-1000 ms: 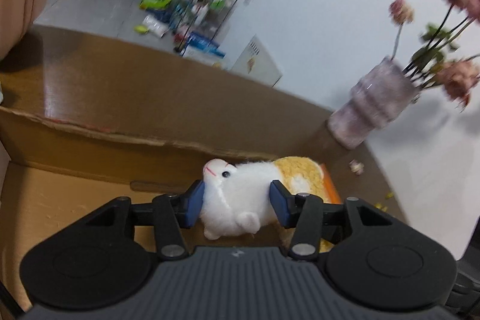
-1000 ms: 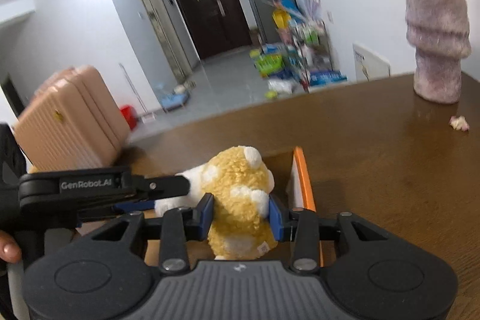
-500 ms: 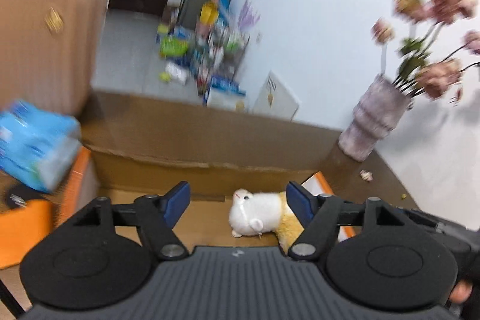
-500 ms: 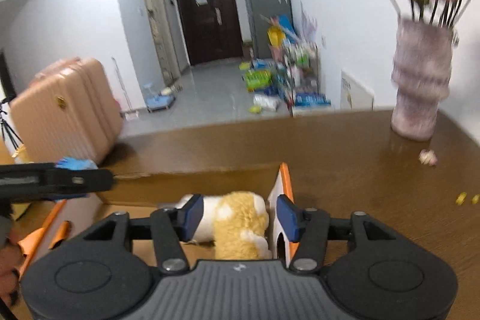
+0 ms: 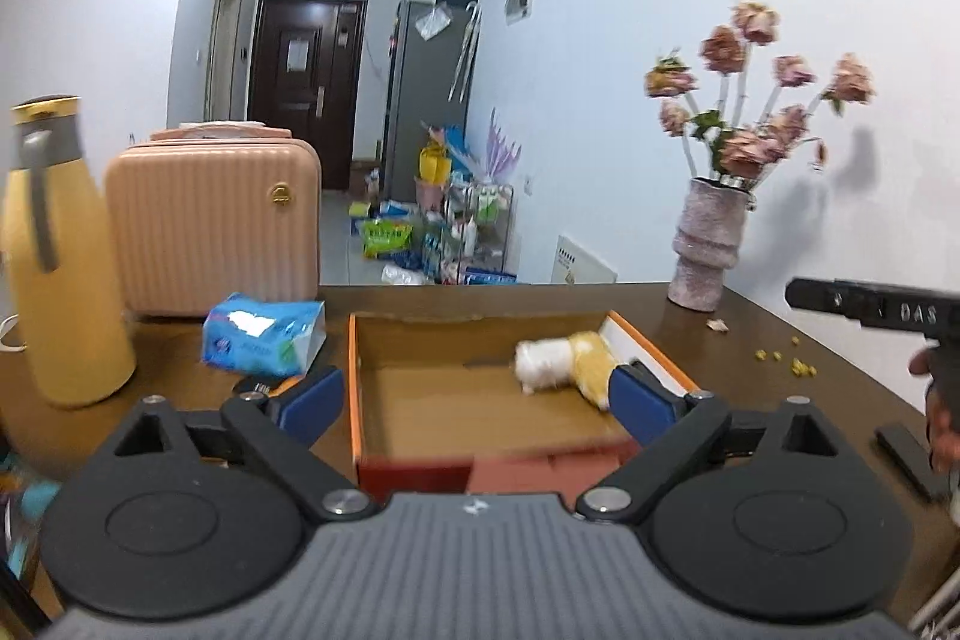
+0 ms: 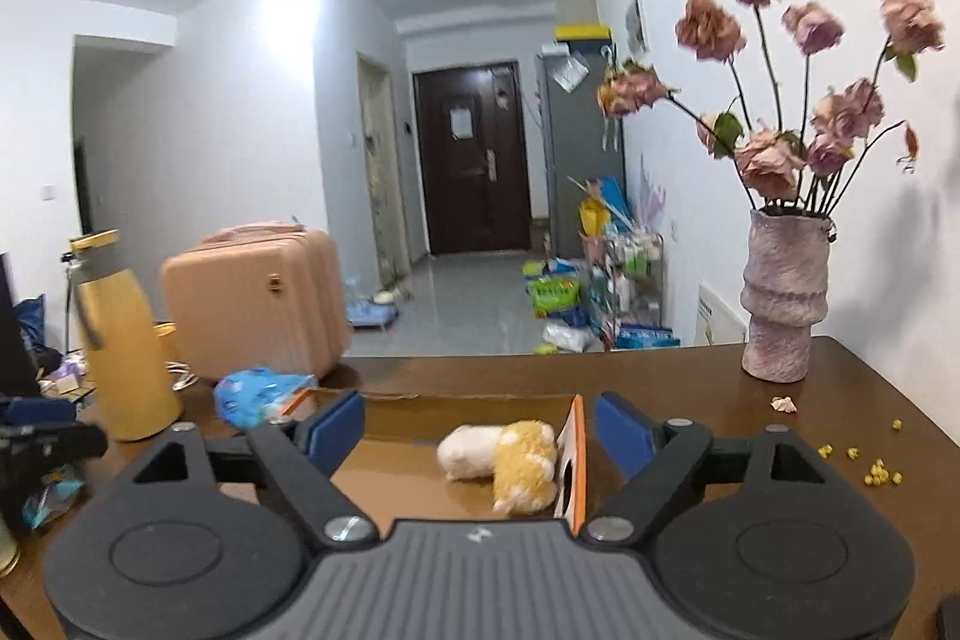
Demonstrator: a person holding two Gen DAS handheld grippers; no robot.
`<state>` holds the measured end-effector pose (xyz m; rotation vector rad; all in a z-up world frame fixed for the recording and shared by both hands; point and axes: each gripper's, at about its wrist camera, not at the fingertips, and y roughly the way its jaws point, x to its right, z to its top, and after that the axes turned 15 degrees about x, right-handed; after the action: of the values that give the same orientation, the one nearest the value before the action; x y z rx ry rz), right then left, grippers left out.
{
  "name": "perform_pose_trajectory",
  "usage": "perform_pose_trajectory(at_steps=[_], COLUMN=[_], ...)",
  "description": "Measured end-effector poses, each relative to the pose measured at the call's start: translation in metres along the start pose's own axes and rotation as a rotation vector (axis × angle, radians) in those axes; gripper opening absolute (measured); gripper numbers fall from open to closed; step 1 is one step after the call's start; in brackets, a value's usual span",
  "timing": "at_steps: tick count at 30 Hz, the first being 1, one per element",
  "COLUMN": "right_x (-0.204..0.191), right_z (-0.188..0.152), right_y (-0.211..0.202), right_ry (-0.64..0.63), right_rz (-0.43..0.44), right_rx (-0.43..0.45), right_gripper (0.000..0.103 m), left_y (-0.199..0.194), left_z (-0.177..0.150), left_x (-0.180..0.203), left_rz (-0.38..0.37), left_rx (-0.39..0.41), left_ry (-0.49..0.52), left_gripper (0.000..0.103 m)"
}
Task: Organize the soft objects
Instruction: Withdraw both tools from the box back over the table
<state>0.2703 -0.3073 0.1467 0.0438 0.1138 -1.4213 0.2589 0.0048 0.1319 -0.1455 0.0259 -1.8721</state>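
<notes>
Both grippers have let go; two plush toys (image 6: 498,460) lie boxed (image 5: 355,376).

We note the box (image 5: 360,400) open-topped; its floor is bare on the left and near parts, so entry from above is free there. The plush toy (image 5: 564,358) takes the far right corner, against the right wall. Just left of the box lies a tissue pack (image 5: 264,334), with a yellow flask (image 5: 60,268) further left and a pink suitcase (image 5: 216,226) behind; passage on that side is narrow. Right of the box the table (image 6: 720,400) is mostly bare, with only small yellow crumbs (image 6: 876,472) and a vase (image 6: 780,298) at the far right edge. The left gripper (image 5: 480,400) and right gripper (image 6: 480,430) are both opening, nothing between the jaws.
</notes>
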Motion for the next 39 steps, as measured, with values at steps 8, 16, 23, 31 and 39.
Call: perform_pose_trajectory(at_steps=[8, 16, 23, 31, 39], right_x=[-0.024, -0.049, -0.064, -0.079, -0.078], right_z=[-0.068, -0.125, -0.144, -0.156, -0.168], right_y=[-0.108, -0.179, -0.201, -0.208, -0.196], right_ry=[-0.108, -0.079, -0.096, -0.092, -0.062], right_rz=[-0.016, -0.021, -0.015, 0.029, 0.031], right_rx=[0.079, 0.084, 0.057, 0.049, 0.01], right_gripper=[0.096, 0.098, 0.098, 0.099, 0.099], left_y=[-0.106, -0.165, -0.182, -0.188, -0.175], left_z=[-0.072, -0.11, -0.125, -0.133, -0.141], left_x=[0.012, 0.009, 0.011, 0.017, 0.016], left_rz=[0.092, 0.111, 0.11, 0.087, 0.097], left_rx=[0.03, -0.013, -0.033, -0.035, -0.063], left_ry=[0.025, 0.004, 0.017, 0.048, 0.035], left_gripper=[0.099, 0.101, 0.101, 0.103, 0.103])
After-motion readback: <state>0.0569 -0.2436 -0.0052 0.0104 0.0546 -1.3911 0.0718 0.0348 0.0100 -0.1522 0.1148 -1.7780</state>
